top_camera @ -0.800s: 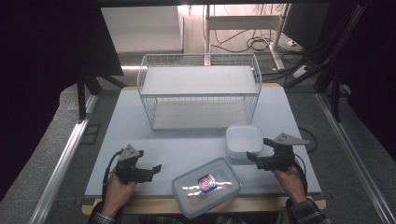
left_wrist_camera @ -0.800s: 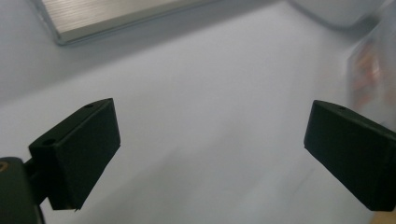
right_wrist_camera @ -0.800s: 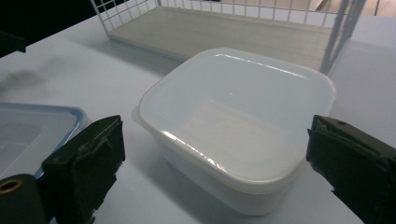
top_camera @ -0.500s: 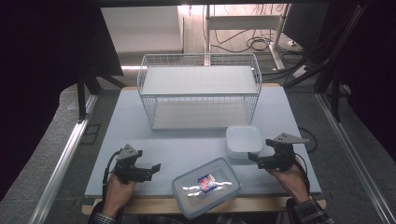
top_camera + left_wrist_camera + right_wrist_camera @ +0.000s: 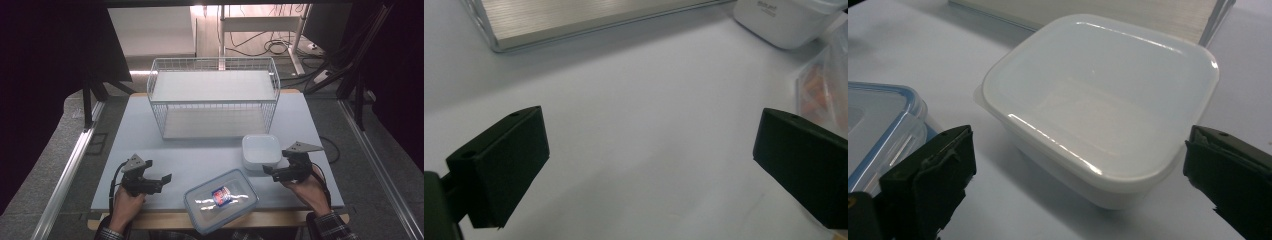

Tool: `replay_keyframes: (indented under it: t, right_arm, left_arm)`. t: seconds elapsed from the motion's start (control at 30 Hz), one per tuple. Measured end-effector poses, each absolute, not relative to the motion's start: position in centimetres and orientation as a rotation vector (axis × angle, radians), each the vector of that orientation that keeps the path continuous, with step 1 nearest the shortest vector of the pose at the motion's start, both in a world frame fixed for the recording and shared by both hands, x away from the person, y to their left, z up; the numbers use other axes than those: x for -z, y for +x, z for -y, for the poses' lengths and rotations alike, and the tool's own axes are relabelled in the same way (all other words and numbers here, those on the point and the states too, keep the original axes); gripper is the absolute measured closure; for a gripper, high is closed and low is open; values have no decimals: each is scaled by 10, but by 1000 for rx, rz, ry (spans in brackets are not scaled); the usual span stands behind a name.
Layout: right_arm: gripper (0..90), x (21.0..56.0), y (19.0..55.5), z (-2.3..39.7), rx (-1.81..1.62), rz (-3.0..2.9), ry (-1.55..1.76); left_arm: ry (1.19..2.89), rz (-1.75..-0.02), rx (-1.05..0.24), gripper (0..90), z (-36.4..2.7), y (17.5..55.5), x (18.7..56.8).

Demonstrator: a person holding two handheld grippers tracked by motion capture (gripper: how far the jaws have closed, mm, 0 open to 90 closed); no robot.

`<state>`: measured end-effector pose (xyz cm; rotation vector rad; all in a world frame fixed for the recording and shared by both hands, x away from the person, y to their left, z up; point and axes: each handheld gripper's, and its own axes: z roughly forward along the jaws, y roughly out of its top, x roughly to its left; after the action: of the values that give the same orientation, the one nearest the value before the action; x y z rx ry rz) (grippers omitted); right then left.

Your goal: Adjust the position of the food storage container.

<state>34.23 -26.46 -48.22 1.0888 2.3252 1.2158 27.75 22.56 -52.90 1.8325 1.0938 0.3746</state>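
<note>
A white square lidded container [image 5: 260, 150] stands on the table [image 5: 200, 155] in front of the wire basket's right end. My right gripper [image 5: 267, 172] is open just short of its near side; in the right gripper view the container [image 5: 1098, 100] lies ahead of my gripper [image 5: 1073, 185], whose jaws stand wide and clear of it. A clear lidded box with a blue rim [image 5: 221, 200] sits at the table's front edge, something red and white inside. My left gripper [image 5: 167, 179] is open over bare table to that box's left, with nothing between the jaws of this gripper [image 5: 649, 165].
A white wire basket [image 5: 215, 95] with a pale floor stands across the back of the table. In the left gripper view its base [image 5: 574, 20] runs along the top, with the white container [image 5: 784, 20] and the clear box [image 5: 824, 85] at the right. Cables lie on the floor beyond.
</note>
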Motion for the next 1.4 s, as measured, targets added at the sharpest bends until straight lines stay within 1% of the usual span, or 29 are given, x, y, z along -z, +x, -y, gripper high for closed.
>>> replay_keyframes:
  t: [0.03,0.07,0.1,0.13,0.2,0.3,0.33,0.37,0.5,0.53,0.57,0.63,0.73,0.83,0.87,0.93,0.97,1.0,1.03,1.1,1.23,1.4]
  right_arm:
    - [60,477,344,262,-1206,-2323,1064]
    - [60,477,344,262,-1206,-2323,1064]
    - [83,475,345,261,-1214,-2323,1056]
    - [133,469,347,259,-1246,-2330,1040]
    - [217,464,350,257,-1268,-2343,1032]
    - [347,460,354,250,-1275,-2397,1005]
    - [347,460,354,250,-1275,-2397,1005]
    - [425,459,357,243,-1244,-2439,987]
    - [541,456,363,226,-1202,-2505,953]
    - [541,456,363,226,-1202,-2505,953]
    - [580,455,367,217,-1184,-2526,921]
    - [598,454,370,207,-1182,-2541,908]
    - [607,454,374,198,-1183,-2544,883]
    - [673,455,383,183,-1173,-2549,868]
    - [673,455,383,183,-1173,-2549,868]
    - [731,456,388,175,-1160,-2565,849]
    - [792,458,392,169,-1147,-2587,826]
    - [792,458,392,169,-1147,-2587,826]
    - [840,459,395,163,-1132,-2598,799]
    - [882,460,398,158,-1122,-2609,784]
    - [896,466,401,150,-1057,-2636,786]
    - [898,475,404,155,-998,-2639,802]
  left_arm:
    - [1831,-1103,-371,16,-226,277,529]
    - [1831,-1103,-371,22,-226,277,529]
    - [1836,-1111,-357,22,-226,278,528]
    - [1849,-1118,-336,33,-225,278,528]
    - [1877,-1123,-334,37,-223,278,529]
    - [1916,-1115,-352,38,-219,278,529]
    - [1916,-1115,-352,39,-219,278,529]
    - [1934,-1108,-374,39,-216,277,529]
    - [1969,-1103,-414,39,-213,277,530]
    - [1983,-1102,-428,39,-213,277,531]
    - [2008,-1100,-444,39,-211,277,532]
    - [2026,-1094,-454,39,-211,277,533]
    - [2030,-1091,-458,39,-210,277,532]
    - [2028,-1094,-453,41,-211,277,532]
    - [2028,-1094,-453,41,-211,277,532]
    - [2029,-1093,-449,42,-211,277,532]
    - [2021,-1091,-424,42,-211,277,533]
    - [2021,-1091,-424,42,-211,277,533]
    - [2031,-1092,-426,43,-211,277,534]
    - [2047,-1087,-436,44,-209,277,534]
    - [2064,-1076,-434,44,-207,277,534]
    - [2052,-1080,-416,45,-208,277,534]
